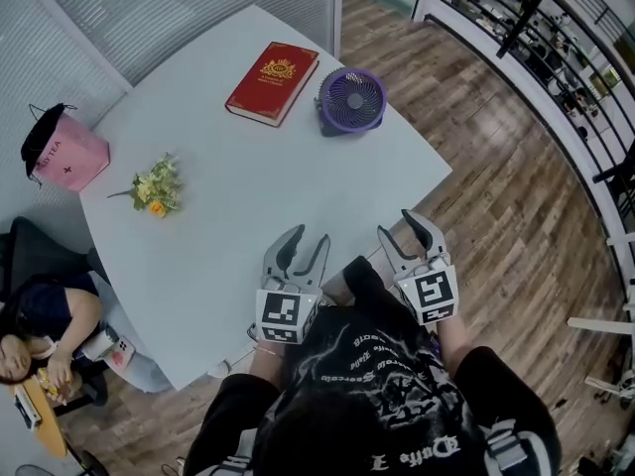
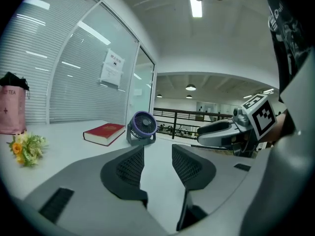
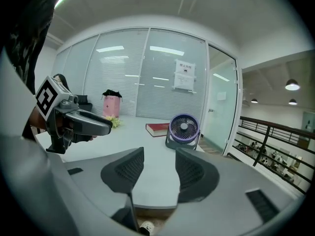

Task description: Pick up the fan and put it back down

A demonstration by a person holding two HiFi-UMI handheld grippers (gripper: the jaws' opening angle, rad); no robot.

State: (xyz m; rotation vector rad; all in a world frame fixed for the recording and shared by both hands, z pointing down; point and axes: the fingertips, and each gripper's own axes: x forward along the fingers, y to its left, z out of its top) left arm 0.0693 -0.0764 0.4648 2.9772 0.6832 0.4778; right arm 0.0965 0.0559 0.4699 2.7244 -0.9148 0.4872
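Note:
The small purple fan (image 1: 351,100) stands upright on the far right part of the white table (image 1: 258,196), next to a red book. It also shows far ahead in the left gripper view as the fan (image 2: 143,126) and in the right gripper view as the fan (image 3: 183,130). My left gripper (image 1: 308,241) (image 2: 157,154) hovers over the table's near edge, open, with nothing between its jaws. My right gripper (image 1: 402,228) (image 3: 160,156) is beside it at the table's near right edge, also open and empty. Both are well short of the fan.
A red book (image 1: 273,82) lies left of the fan. A bunch of flowers (image 1: 156,188) and a pink bag (image 1: 64,157) sit at the table's left. A seated person (image 1: 40,315) is at lower left. Wooden floor and a railing (image 1: 556,38) lie to the right.

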